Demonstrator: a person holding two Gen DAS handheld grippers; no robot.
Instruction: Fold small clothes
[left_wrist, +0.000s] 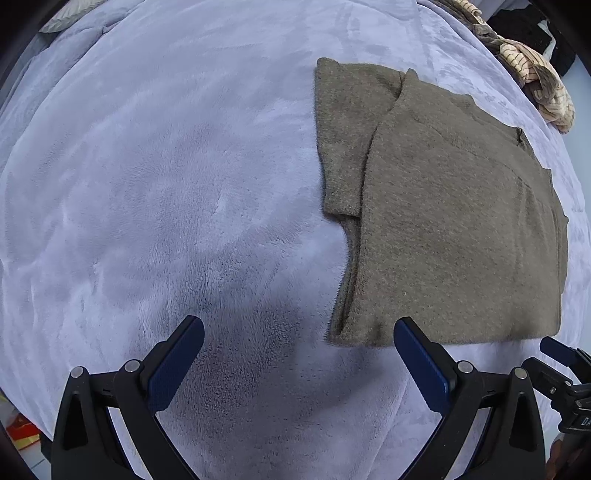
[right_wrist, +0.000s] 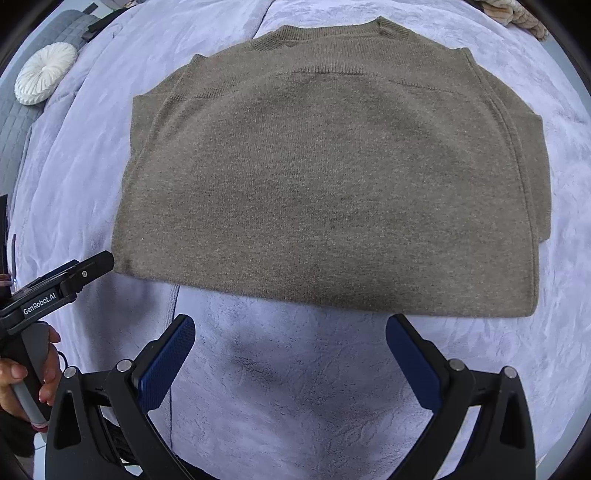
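Observation:
A small olive-brown knit sweater lies flat on the lilac fleece blanket, its sleeves folded in and its collar at the far side. In the left wrist view the sweater fills the right half, one sleeve folded over its left edge. My left gripper is open and empty, hovering just before the sweater's near left corner. My right gripper is open and empty, just short of the sweater's near hem. The left gripper also shows in the right wrist view, at the sweater's near left corner.
A striped beige garment is bunched at the blanket's far right edge. A round white cushion lies on a grey quilted surface at the far left. The blanket spreads wide left of the sweater.

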